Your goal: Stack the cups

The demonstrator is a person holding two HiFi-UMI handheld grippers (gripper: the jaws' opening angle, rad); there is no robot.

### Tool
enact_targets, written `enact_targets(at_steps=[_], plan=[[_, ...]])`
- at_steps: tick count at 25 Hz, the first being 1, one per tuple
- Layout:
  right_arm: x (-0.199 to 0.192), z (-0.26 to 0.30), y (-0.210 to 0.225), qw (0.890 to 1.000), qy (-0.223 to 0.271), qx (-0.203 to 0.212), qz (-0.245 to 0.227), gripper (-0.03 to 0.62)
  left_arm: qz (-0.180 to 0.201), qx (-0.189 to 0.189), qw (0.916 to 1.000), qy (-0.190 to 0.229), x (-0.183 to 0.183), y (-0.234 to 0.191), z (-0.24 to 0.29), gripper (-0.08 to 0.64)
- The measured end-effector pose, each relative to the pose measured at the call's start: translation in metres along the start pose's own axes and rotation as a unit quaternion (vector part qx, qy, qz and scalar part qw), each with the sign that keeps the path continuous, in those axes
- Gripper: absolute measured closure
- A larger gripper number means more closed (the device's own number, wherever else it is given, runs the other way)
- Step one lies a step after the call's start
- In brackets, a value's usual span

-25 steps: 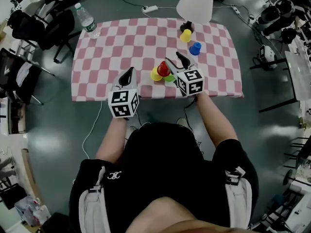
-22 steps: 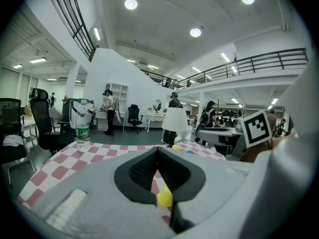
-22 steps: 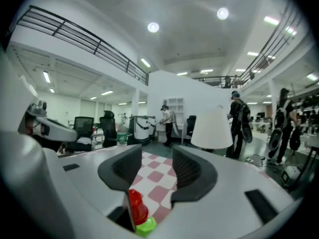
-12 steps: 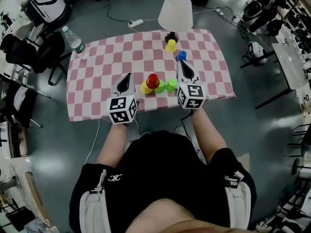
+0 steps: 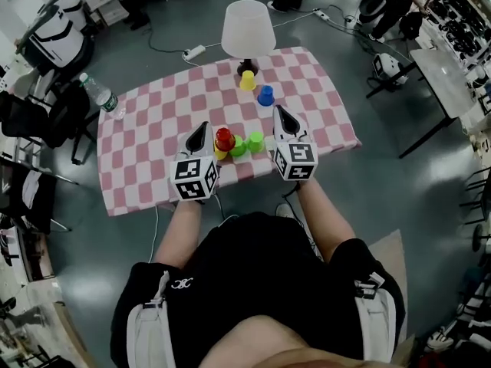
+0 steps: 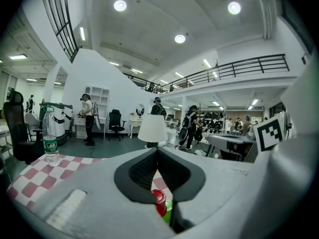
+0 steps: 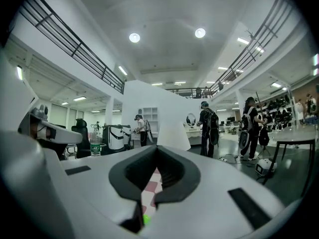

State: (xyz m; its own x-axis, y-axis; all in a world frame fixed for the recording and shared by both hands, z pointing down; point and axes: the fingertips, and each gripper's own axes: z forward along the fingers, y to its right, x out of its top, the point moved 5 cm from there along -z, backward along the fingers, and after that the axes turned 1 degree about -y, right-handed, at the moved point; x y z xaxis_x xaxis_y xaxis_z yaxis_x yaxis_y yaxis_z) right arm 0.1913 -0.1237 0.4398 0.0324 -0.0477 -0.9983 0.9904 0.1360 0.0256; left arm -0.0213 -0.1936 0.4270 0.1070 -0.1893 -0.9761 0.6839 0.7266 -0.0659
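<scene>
Head view: both claws are pinched shut and empty, left claw (image 5: 202, 127) and right claw (image 5: 278, 112) either side of the bunch by the table's (image 5: 146, 167) near edge. The red cup (image 5: 224, 137) sits on a yellow cup (image 5: 219, 154), green cups (image 5: 238, 146) alongside. The blue cup (image 5: 265, 95) and second yellow cup (image 5: 247, 80) wait by the lamp (image 5: 248, 27) at the far edge, probably next.

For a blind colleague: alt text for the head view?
From above, a person's left hand-held gripper and right hand-held gripper, both shut, flank a red cup atop a row of one yellow cup and two green cups on a checked table. Farther back: a blue cup, a second yellow cup and a lamp.
</scene>
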Motion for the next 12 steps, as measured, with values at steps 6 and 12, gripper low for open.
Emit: enact_targets(at_steps=[6, 12], plan=[[-0.006, 0.007, 0.031, 1.0, -0.014, 0.017, -0.017, 0.589, 0.009, 0.0, 0.9999, -0.008, 0.002, 0.018, 0.016, 0.545], [-0.028, 0.041, 0.076, 0.996, -0.058, 0.069, -0.026, 0.589, 0.006, 0.029, 0.9995, -0.011, 0.004, 0.037, 0.032, 0.545]])
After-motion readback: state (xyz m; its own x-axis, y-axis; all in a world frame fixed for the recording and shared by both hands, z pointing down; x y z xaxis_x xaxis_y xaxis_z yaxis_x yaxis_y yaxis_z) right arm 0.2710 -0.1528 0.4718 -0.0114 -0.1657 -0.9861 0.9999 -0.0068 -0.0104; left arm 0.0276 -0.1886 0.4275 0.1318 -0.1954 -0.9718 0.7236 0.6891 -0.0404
